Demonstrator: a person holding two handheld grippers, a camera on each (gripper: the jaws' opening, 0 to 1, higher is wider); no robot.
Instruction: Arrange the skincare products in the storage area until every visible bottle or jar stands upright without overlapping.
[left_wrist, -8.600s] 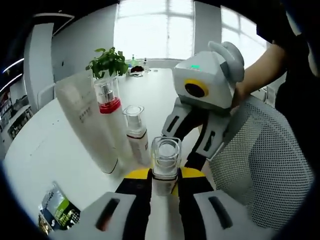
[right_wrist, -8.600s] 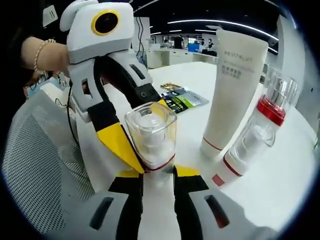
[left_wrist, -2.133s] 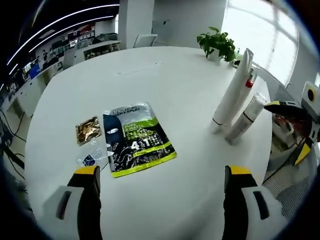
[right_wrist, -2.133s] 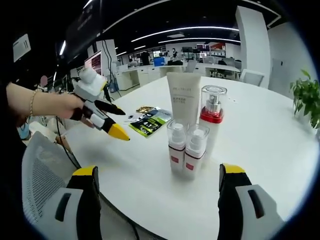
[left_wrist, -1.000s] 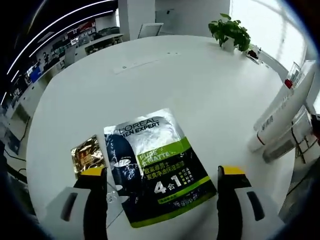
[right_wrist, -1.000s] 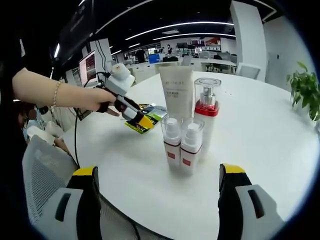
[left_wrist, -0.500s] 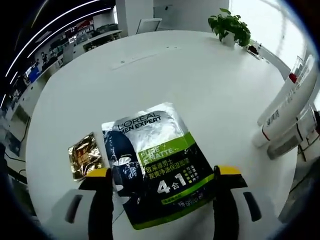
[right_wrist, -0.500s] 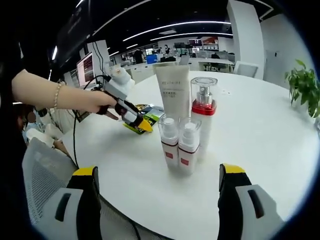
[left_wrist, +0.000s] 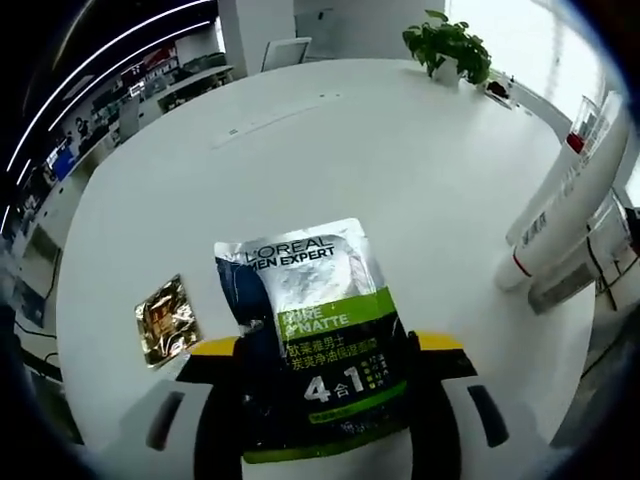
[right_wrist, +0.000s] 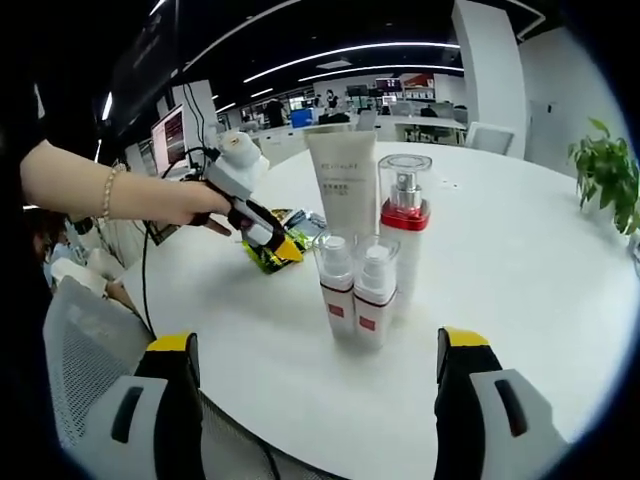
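Four skincare containers stand upright in a tight group on the white round table (right_wrist: 520, 300): a white tube (right_wrist: 343, 185), a tall pump bottle with a red collar (right_wrist: 402, 235) and two small clear-capped bottles (right_wrist: 333, 285) (right_wrist: 372, 295). My right gripper (right_wrist: 318, 400) hangs open well short of them, nothing between its jaws. In the left gripper view the tube (left_wrist: 565, 210) and bottles lean at the right edge. My left gripper (left_wrist: 325, 350) is low over a flat black-and-green face-mask sachet (left_wrist: 315, 330), its jaws open on either side of it. A person's hand holds the left gripper (right_wrist: 265, 240).
A small gold sachet (left_wrist: 165, 320) lies to the left of the big one. A potted plant (left_wrist: 447, 40) stands at the table's far side. A grey mesh chair (right_wrist: 80, 340) is at the near table edge. Office desks and screens fill the background.
The left gripper has moved down onto the sachet and its jaws have narrowed to the sachet's sides. The right gripper and the bottles have stayed put.
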